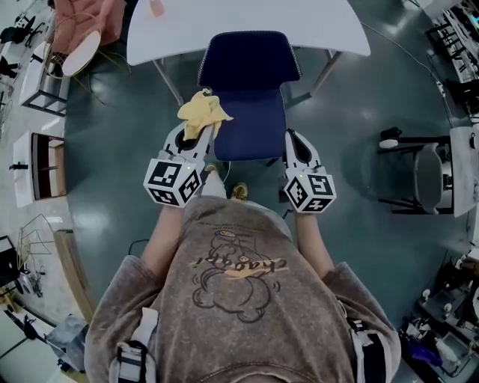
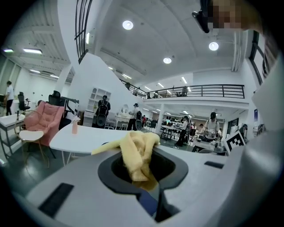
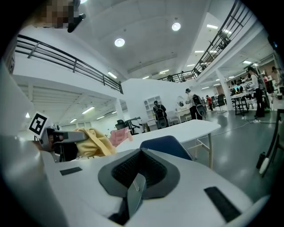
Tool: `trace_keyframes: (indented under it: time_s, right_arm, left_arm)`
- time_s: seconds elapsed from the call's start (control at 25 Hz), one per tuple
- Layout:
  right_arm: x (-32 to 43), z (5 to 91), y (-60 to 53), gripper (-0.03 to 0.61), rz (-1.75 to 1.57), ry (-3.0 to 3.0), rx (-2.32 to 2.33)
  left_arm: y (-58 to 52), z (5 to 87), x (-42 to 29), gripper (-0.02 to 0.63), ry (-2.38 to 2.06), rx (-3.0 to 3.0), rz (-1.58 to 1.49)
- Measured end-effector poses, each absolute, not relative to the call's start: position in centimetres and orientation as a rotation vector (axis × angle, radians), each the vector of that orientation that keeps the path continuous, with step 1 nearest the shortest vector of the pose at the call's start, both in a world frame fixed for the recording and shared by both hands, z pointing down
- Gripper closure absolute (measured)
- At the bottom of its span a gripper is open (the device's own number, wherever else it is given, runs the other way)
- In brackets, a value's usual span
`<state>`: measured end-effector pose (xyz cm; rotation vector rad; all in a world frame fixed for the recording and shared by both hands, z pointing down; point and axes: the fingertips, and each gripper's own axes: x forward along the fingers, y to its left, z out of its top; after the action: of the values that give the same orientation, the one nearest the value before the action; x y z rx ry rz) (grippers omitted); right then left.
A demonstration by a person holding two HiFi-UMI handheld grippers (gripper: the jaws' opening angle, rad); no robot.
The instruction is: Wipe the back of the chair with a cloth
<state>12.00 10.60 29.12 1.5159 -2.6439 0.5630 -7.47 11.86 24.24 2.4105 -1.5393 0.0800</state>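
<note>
Left gripper [image 1: 193, 142]: clenched on the yellow cloth [image 1: 202, 111], which bunches above the jaws at the left edge of the blue chair [image 1: 251, 90]. Chair top meets the white table [image 1: 224, 22]. Right gripper [image 1: 293, 146]: jaws closed together, empty, beside the seat's right edge. Chair legs mostly hidden.

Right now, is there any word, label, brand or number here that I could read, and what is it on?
The orange script on the person's shirt: upside down and too blurred to read.
The cubes on the left gripper and right gripper: black-and-white square patterns, no words.
The chair, cloth and table: no print visible.
</note>
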Motion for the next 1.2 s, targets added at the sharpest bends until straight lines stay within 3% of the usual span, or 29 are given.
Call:
trace_keyframes:
  time_s: [1.2]
  right_arm:
    - [5.8, 31.8, -3.2, 0.552, 0.607, -2.488, 1.645]
  left_arm:
    - [-4.4, 27.7, -14.6, 0.541, -1.348, 2.411, 0.099]
